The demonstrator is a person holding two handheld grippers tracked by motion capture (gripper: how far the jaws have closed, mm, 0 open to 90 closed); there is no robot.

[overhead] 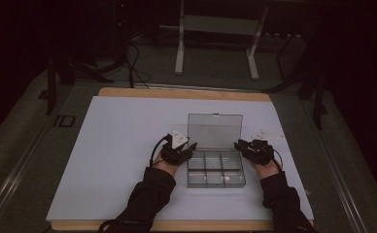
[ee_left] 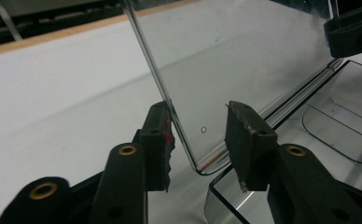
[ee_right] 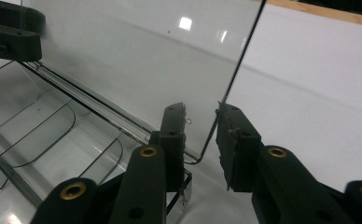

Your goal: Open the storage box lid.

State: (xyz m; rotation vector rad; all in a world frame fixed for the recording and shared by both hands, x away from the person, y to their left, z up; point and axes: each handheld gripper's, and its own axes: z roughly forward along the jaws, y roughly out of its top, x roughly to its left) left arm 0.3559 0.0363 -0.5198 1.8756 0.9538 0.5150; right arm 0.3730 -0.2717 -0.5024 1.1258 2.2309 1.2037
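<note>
The clear box (overhead: 215, 169) sits mid-table on the white sheet (overhead: 104, 160), its lid (overhead: 214, 130) standing upright. The left gripper (ee_left: 198, 140) and right gripper (ee_right: 200, 142) each straddle a lower lid corner, jaws parted and no pad clamping. Risk: the unsupported lid may drop shut or tip backward, and any sideways nudge from a jaw could skid the light box.

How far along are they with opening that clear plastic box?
The opening looks done: the lid stands upright behind the compartmented tray. In hand: the left hand-held gripper and the right hand-held gripper each straddle a lower corner of the lid, jaws apart with a gap at one pad at least, apparently letting go. What seems left is drawing both away.
</note>
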